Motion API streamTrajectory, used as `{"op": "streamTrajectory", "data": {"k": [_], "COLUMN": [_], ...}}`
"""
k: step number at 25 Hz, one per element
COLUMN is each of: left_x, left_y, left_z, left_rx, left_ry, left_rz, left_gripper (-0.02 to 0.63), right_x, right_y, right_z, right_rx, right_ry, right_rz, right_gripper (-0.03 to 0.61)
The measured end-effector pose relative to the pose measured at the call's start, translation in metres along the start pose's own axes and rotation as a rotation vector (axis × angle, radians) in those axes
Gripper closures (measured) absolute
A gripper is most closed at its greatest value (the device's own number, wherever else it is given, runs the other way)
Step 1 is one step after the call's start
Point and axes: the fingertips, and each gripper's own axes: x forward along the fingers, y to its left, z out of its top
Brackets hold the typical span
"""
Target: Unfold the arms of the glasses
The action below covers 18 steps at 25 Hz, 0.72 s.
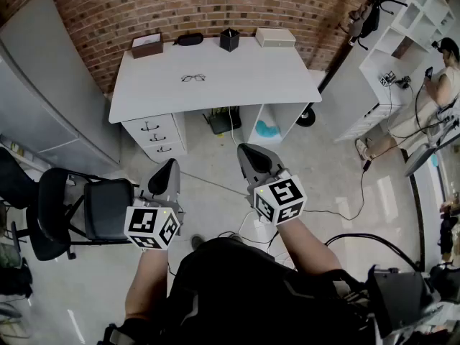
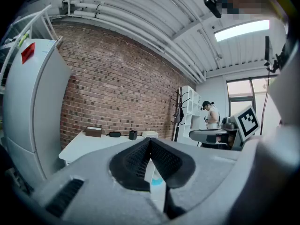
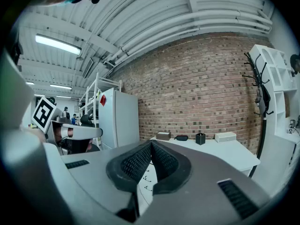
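Brick wall [image 1: 215,6] behind white table [image 1: 273,77] at 12 o'clock; glasses [image 1: 192,77] on it. Left hand-held gripper [image 1: 169,165], right hand-held gripper [image 1: 246,151] well apart from table, jaws together, empty.

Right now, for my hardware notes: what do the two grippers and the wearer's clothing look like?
The left gripper and right gripper are grey tapered shells with black ribbed pads. Each carries a white cube with black square markers. The person wears a black top.
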Motion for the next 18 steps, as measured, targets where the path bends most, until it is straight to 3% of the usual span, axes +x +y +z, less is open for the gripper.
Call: {"op": "streamTrajectory", "data": {"k": [14,18], "left_x": [0.001,0.001], "left_y": [0.01,0.016], "left_z": [-0.002,-0.007], "left_rx": [-0.041,-0.047], "left_ry": [0.008,0.005], "left_rz": [-0.007,-0.003], "left_gripper": [0.603,0.603], "right_x": [0.007,0.012], "right_y": [0.007,0.017], "right_z": [0.005,0.006], "right_rx": [0.03,-0.005], "right_ry": [-0.001,0.001], "right_rz": [-0.012,-0.009], "right_gripper": [0.569,0.569]}}
